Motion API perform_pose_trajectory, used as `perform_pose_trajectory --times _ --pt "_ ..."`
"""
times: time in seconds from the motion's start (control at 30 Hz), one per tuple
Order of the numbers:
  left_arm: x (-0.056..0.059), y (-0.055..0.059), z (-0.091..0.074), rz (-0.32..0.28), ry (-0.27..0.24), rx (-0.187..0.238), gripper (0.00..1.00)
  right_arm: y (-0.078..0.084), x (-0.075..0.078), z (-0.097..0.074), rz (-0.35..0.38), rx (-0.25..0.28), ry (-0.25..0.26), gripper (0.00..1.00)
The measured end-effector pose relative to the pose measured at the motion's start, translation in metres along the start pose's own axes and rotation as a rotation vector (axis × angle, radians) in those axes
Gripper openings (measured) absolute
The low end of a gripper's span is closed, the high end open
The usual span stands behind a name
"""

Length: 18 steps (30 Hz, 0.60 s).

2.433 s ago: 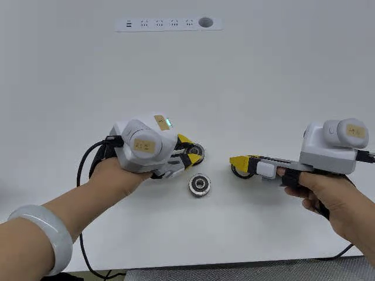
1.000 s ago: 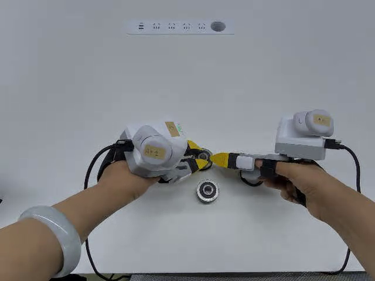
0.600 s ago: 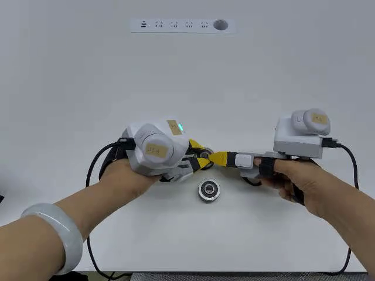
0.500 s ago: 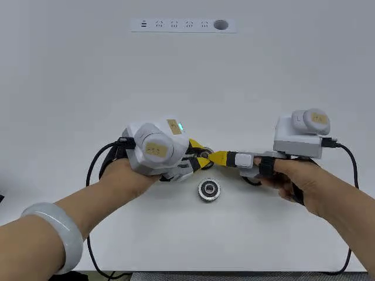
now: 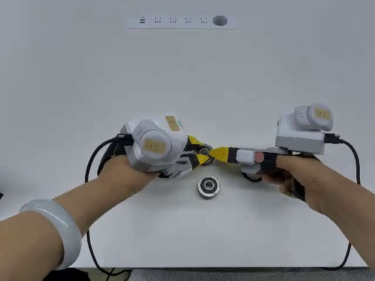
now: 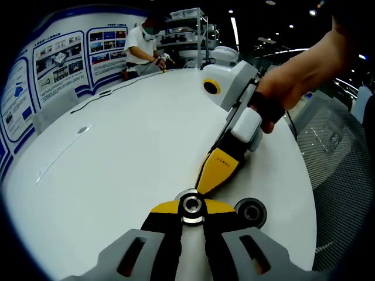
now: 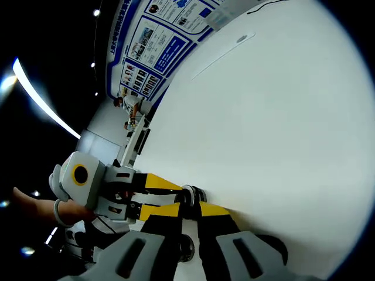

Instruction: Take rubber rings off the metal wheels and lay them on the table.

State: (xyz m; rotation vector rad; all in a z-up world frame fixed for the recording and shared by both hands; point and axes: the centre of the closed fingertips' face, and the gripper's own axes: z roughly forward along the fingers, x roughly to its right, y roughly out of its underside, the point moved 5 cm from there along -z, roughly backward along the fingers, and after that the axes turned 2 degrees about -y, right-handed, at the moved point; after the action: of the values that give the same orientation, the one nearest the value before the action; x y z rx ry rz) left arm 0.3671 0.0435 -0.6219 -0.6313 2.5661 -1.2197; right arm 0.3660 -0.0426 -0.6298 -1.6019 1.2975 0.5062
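White surface (image 5: 176,234) holds a loose wheel (image 5: 208,186) not yet stripped, while the left hand-held gripper (image 5: 199,151) clamps the held wheel (image 6: 191,205) and the right hand-held gripper (image 5: 217,154) pinches its rubber ring (image 7: 188,191), apparently still seated.

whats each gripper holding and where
Left gripper clamps a metal wheel across its rim; right gripper pinches the same wheel's far edge.

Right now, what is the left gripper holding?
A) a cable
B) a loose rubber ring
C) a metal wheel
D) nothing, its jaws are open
C: in the left gripper view, the left gripper has its yellow jaws closed on a metal wheel, and the right gripper has its tip at the wheel's rim.
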Motion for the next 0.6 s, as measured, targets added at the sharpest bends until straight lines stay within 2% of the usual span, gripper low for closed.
perform_pose_trajectory --times 0.17,0.6 --pt "-0.0003 -0.0001 0.0001 0.001 0.000 -0.001 0.13 -0.0001 0.0024 0.0000 -0.028 -0.007 0.015 0.04" --pt "-0.0009 0.0003 0.0000 0.001 0.001 -0.002 0.13 -0.0019 0.0012 0.0004 -0.035 0.000 0.020 0.02"
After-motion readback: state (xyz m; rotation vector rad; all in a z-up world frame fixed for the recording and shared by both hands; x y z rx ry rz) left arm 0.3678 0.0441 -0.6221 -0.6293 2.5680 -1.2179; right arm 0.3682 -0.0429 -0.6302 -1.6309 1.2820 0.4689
